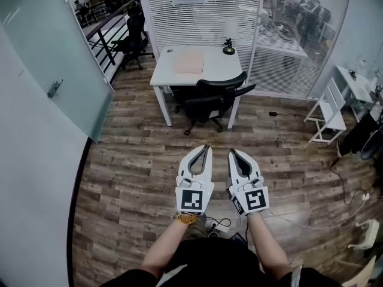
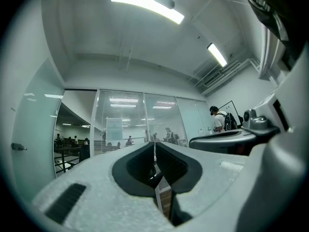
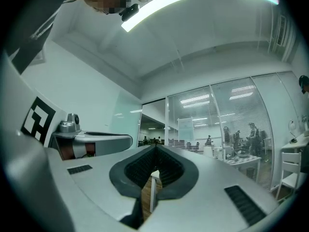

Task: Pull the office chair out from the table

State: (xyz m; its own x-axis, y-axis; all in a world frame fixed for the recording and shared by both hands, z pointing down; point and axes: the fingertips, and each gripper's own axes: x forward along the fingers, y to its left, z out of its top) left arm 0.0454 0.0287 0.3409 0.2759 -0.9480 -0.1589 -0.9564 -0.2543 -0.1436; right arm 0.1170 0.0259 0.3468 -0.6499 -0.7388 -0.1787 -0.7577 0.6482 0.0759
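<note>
The office chair (image 1: 210, 99) stood pushed in at the front edge of the white table (image 1: 164, 72), its backrest facing the operator and well apart from both tools. The left tool (image 1: 206, 147) and right tool (image 1: 233, 151) were held side by side above the wooden floor (image 1: 134, 172), pointing toward the chair. Each had its jaws pressed together, with nothing between them. On the table were a small black lamp (image 1: 228, 48) and a pale sheet (image 1: 190, 63).

Ceiling strips (image 2: 147, 6) are casting cool, even light and flaring white in both gripper views. The wide lenses are bending every edge and darkening the corners. The floor (image 1: 137, 160) is carrying only soft shadows. People (image 3: 251, 132) behind the blinds (image 3: 227, 105) are blurring, perhaps from glare.
</note>
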